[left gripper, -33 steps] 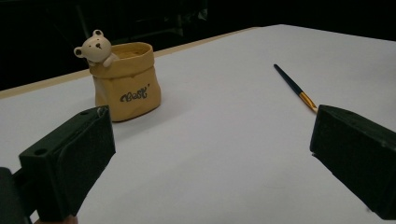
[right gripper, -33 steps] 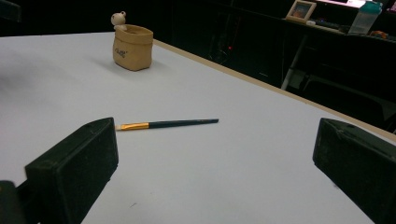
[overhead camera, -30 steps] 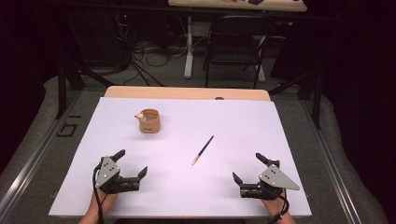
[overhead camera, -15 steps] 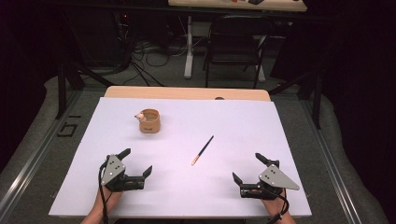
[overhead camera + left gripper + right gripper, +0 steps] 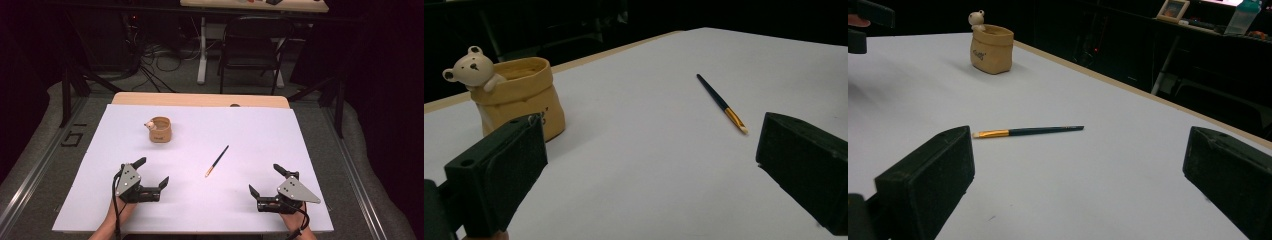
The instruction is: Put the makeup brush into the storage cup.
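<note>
A: Left gripper [image 5: 152, 176] sits lower-left on the white tabletop [image 5: 310, 150], jaws spread wide, nothing between them. Against the picture from a second ago it has shifted a little to the right and farther up the sheet, and its jaws now point more toward the middle.

B: And the right gripper [image 5: 267, 181]?

A: No change there. It rests at the lower right, jaws spread apart and empty, in the same spot as before.

B: Where is the paintbrush [image 5: 217, 161]?

A: It lies flat near the centre of the sheet, between the two grippers and beyond them, apart from both. Dark handle points up and right, the gold ferrule and pale tip down and left. The left gripper view has the paintbrush [image 5: 722, 104] ahead and toward its right jaw; the right gripper view has the paintbrush [image 5: 1027, 132] lying crosswise ahead, tip to the left.

B: The holder?

A: The tan sack-shaped pot [image 5: 161, 130] stands upright in the upper left, a small bear figure [image 5: 149, 125] peeking over its rim. Well apart from the brush. The pot looks empty from above, though its bottom is hard to read.

B: So what does the left hand's shift mean?

A: Judging by the new heading, the left gripper is starting an approach, probably to the brush, possibly to steady the pot. Nothing is gripped yet; the work is at its very start.
</note>
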`<action>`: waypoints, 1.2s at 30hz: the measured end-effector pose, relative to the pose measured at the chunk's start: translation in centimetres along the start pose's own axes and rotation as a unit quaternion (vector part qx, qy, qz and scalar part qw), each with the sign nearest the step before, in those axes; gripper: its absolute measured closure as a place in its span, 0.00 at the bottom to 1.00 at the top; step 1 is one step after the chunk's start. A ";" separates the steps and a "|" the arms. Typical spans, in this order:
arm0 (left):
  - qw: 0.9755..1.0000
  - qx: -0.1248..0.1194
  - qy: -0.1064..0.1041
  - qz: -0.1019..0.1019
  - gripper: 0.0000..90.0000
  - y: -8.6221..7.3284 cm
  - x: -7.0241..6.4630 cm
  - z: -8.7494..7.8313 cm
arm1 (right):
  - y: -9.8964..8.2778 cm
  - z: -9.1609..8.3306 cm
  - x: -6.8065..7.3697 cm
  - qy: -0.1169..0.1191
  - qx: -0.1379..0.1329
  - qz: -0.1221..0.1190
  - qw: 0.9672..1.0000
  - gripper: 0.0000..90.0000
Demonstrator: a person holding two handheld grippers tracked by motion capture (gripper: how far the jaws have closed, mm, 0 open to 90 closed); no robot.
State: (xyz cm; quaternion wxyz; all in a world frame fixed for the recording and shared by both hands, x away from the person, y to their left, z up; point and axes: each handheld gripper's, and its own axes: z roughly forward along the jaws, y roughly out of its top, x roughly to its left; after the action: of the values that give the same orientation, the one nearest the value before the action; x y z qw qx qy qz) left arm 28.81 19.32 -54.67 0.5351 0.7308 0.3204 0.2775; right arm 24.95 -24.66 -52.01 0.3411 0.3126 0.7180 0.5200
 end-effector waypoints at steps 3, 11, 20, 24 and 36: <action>1.000 -0.002 -0.002 0.000 0.00 0.1 -0.1 0.2 | 0.0 0.0 0.0 0.000 0.000 0.000 1.000 0.00; 1.000 -0.001 -0.010 0.001 0.00 0.5 -0.4 0.8 | 0.0 0.0 0.0 0.000 0.000 0.000 1.000 0.00; 1.000 0.002 -0.020 0.007 0.00 0.8 -0.9 1.7 | 0.0 0.0 0.0 0.000 0.001 -0.001 1.000 0.00; 1.000 0.004 -0.024 0.009 0.00 0.9 -1.1 2.1 | 0.0 0.0 0.0 0.000 0.001 0.000 1.000 0.00; 0.999 0.006 -0.033 0.010 0.00 1.2 -1.5 3.2 | 0.0 0.0 0.0 0.001 0.001 -0.001 1.000 0.00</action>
State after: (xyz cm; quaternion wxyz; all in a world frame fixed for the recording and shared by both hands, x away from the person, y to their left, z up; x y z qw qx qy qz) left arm 30.43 15.93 -54.47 0.5382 0.7458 0.2972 0.2565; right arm 24.91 -24.70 -52.01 0.3405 0.3114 0.7190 0.5197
